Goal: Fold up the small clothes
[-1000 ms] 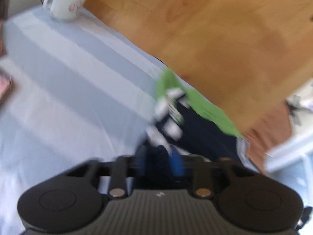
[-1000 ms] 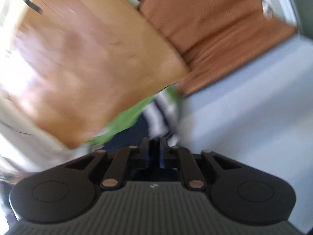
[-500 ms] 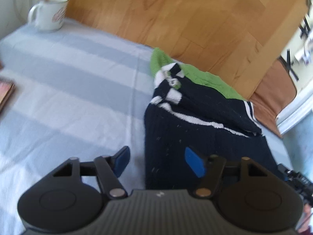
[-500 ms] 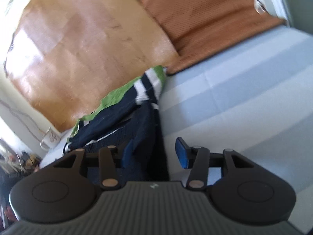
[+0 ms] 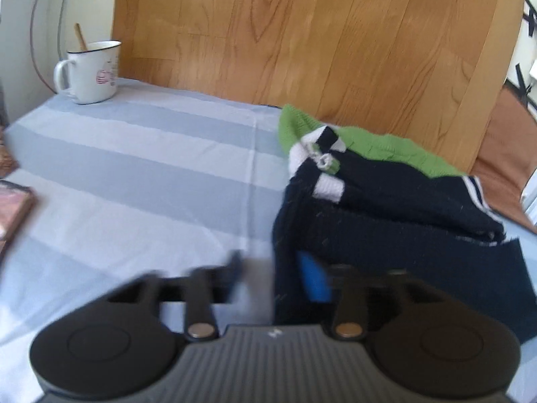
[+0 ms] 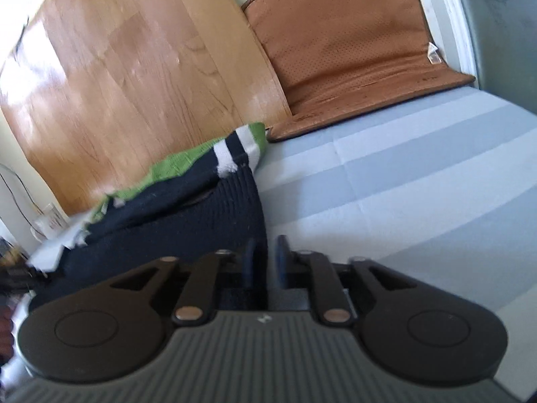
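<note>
A small navy knit garment (image 5: 386, 208) with white stripes and green trim lies folded on the blue-and-white striped cloth (image 5: 151, 168), close to the wooden board. My left gripper (image 5: 273, 273) sits at its near left corner, jaws opening. The garment's left edge lies between them, and the blurred left finger (image 5: 235, 268) stands clear of it. In the right wrist view, the same garment (image 6: 188, 215) fills the left. My right gripper (image 6: 265, 260) is at its near right edge, pads close together with the dark fabric pinched between them.
A white enamel mug (image 5: 92, 72) with a stick in it stands at the far left corner. A wooden board (image 5: 302, 33) leans along the back. A brown cushion (image 6: 352, 43) rests at the back right. A brown-framed flat object (image 5: 13, 208) lies at the left edge.
The garment came down from a blurred lift and now lies on the cloth. The left jaws let go and spread wider. The right jaws spread half a second ago and have since narrowed on the edge.
</note>
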